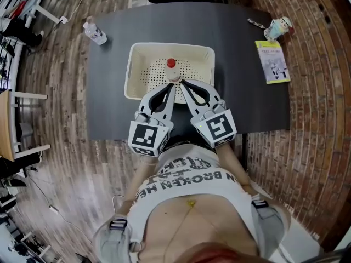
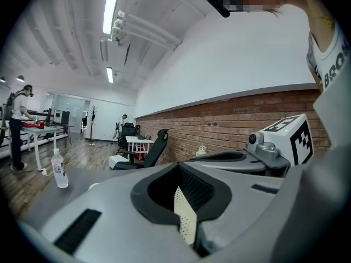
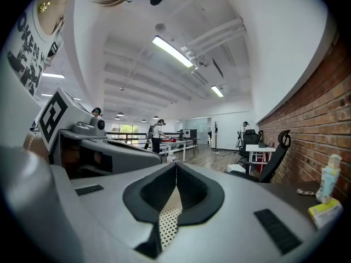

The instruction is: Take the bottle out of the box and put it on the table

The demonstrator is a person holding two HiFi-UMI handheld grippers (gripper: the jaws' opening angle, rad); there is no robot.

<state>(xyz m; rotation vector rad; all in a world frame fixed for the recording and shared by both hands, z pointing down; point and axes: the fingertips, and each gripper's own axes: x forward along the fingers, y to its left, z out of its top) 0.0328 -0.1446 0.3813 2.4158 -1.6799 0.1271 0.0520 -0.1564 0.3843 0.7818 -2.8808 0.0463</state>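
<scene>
Standing upright in the box [image 1: 137, 64], close to its near wall: the bottle [image 1: 171, 73], red cap on top. Not yet sitting out on the counter [image 1: 109, 108]. Sitting mid-counter: that box, cream, full of tiny holes.

Holding L claw [image 1: 173, 84] w/ tips pressed together, nothing betw. them. Holding R claw [image 1: 182, 83] the same way, tips together, gripping nothing. Pointing both claws over the box's near wall twd the bottle, tips side by side, just in front of it. Not able to tell if touching it. Peeking thru the hole behind each claw's tips in both gripper views: only a strip of the box's dotted wall.

Standing near the counter's far left corner, well apart from the box: a 2nd bottle [image 1: 94, 32], clear. Standing near the far right corner: a small toy [image 1: 277, 28]. Lying just beside the toy, on the nearer side: a booklet [image 1: 272, 62] w/ yellow-green cover.

Sitting past the counter's far side: a black chair [image 2: 157, 147]. Standing by desks far off in the room, seen in the gripper views: other people [image 3: 159, 133].
</scene>
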